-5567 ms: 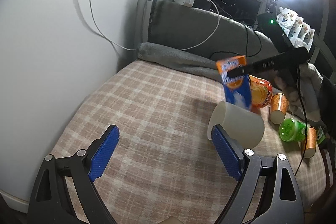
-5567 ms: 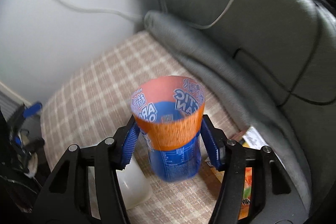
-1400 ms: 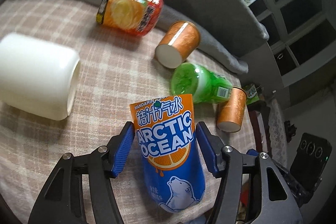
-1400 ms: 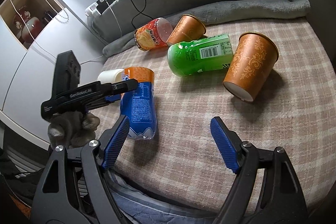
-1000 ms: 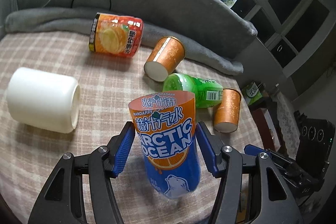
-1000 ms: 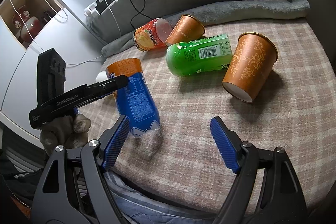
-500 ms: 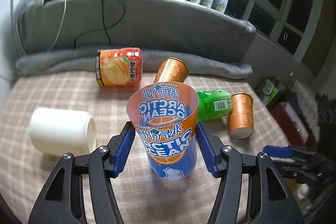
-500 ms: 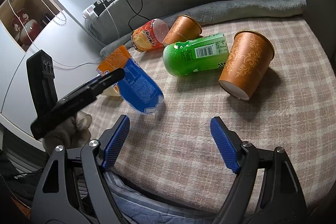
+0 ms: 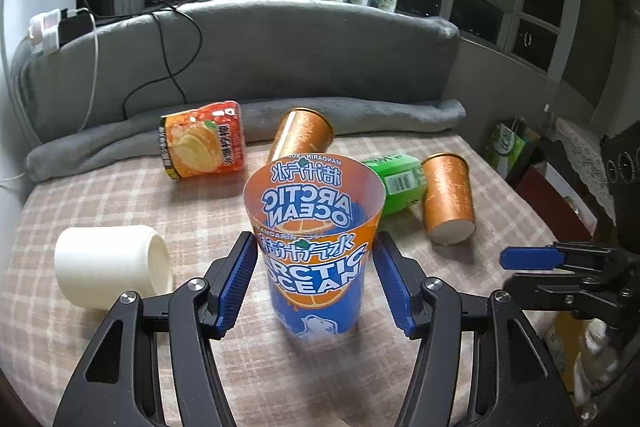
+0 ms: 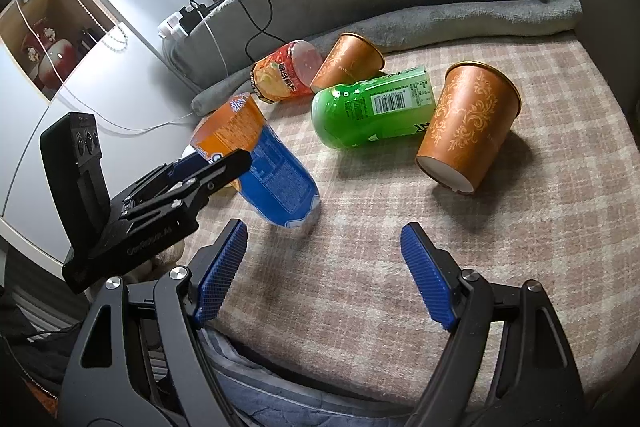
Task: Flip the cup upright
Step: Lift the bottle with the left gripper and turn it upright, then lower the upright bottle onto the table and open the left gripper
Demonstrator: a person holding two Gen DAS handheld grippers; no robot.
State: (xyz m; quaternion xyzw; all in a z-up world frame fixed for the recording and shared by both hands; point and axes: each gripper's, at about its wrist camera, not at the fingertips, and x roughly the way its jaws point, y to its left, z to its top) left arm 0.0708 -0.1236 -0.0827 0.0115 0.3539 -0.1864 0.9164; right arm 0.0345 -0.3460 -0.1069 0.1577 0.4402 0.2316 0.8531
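leaning mouth-up toward our left side, the arctic ocean cup (image 9: 314, 251) sits pinched between the blue pads (image 9: 236, 287) of our left gripper (image 9: 314, 285), low over the plaid cover (image 10: 520, 227); from the right wrist view its blue base (image 10: 294, 211) is at or just above the cloth, and we cannot tell whether it touches. our right gripper (image 10: 326, 275) hangs spread wide with nothing between its pads, near the front edge of the cover. a white cup (image 9: 108, 269) lies on its side to the left of the held cup. behind it lie an orange-red snack can (image 9: 204, 145), an orange paper cup (image 9: 302, 135), a green bottle (image 10: 372, 107) and a second orange paper cup (image 10: 468, 127), all on their sides. a rolled grey blanket (image 9: 360, 115) runs along the back.
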